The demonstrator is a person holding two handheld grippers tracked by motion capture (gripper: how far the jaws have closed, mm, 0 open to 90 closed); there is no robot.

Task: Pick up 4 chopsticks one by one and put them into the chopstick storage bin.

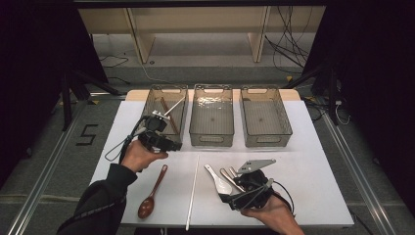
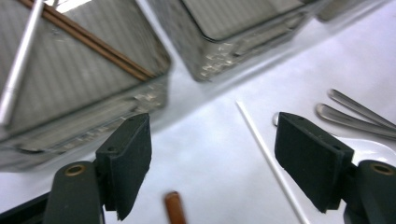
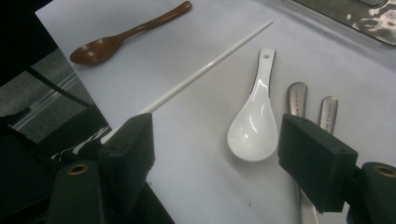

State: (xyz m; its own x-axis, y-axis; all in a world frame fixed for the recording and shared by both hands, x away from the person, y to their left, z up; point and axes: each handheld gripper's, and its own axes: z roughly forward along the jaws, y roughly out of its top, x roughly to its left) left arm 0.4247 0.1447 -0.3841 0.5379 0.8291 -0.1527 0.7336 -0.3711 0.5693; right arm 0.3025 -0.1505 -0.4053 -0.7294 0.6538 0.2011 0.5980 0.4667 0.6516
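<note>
Bench [image 1: 313, 161] holding cutlery: left gripper [image 1: 164, 142], fingers released and empty, hovers by the left bin [image 1: 166, 93]; right gripper [image 1: 244, 196], fingers released, hovers over the white ceramic spoon [image 3: 254, 126].

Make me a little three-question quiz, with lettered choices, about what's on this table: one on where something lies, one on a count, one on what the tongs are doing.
1. Where do the brown chopsticks lie?
A. in the left bin
B. in the middle bin
C. on the table

2. How many clear bins stand in the row?
A. two
B. three
C. four

3. How are the left tongs?
A. shut on the wooden spoon
B. shut on the white chopstick
C. open, holding nothing

Answers:
1 A, they slant across the left bin.
2 B, left, middle bin and right bin.
3 C, bare table shows between their jaws; the wooden spoon and white chopstick lie loose.
</note>
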